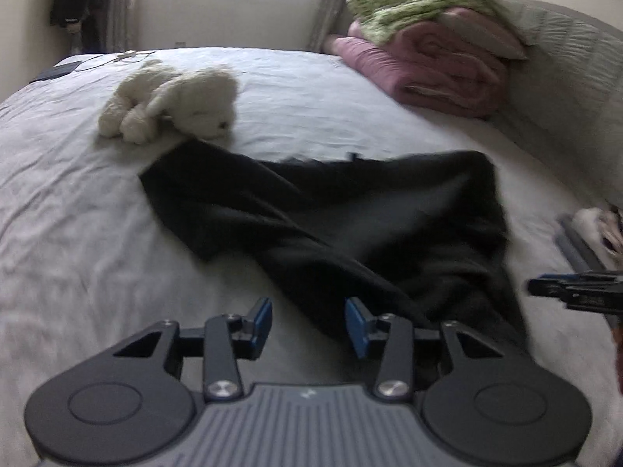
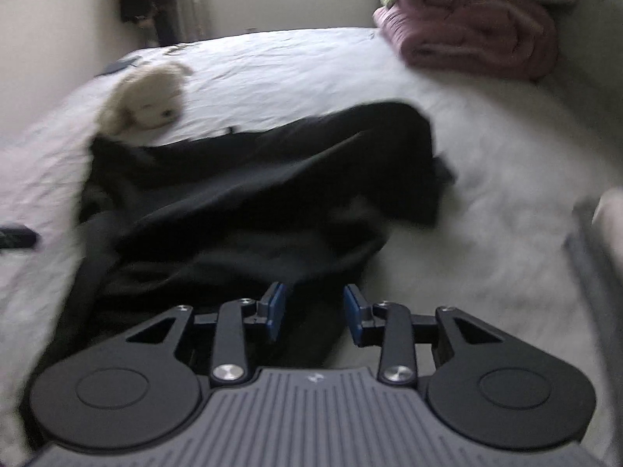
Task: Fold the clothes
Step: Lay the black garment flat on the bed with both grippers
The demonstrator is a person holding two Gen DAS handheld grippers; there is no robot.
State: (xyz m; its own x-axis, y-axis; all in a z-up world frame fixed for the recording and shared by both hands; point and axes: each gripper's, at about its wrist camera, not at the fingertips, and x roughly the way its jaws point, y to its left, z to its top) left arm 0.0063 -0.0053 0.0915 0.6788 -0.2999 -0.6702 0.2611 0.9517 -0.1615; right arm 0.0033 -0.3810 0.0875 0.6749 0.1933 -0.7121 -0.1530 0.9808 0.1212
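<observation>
A black garment (image 1: 331,210) lies loosely spread and rumpled on the white bed sheet (image 1: 70,202); it also shows in the right wrist view (image 2: 253,194). My left gripper (image 1: 308,323) is open and empty, hovering just above the sheet at the garment's near left edge. My right gripper (image 2: 314,317) is open and empty, low over the garment's near edge, with black cloth lying between and under its jaws. The right gripper's tip shows at the right edge of the left wrist view (image 1: 576,292). Both views are blurred.
A cream plush toy (image 1: 175,101) lies at the garment's far left corner. Folded pink and green blankets (image 1: 432,50) are stacked at the far right by a padded headboard (image 1: 576,78). A dark flat item and cables (image 1: 58,72) lie at the far left. Other clothes (image 1: 599,233) sit at right.
</observation>
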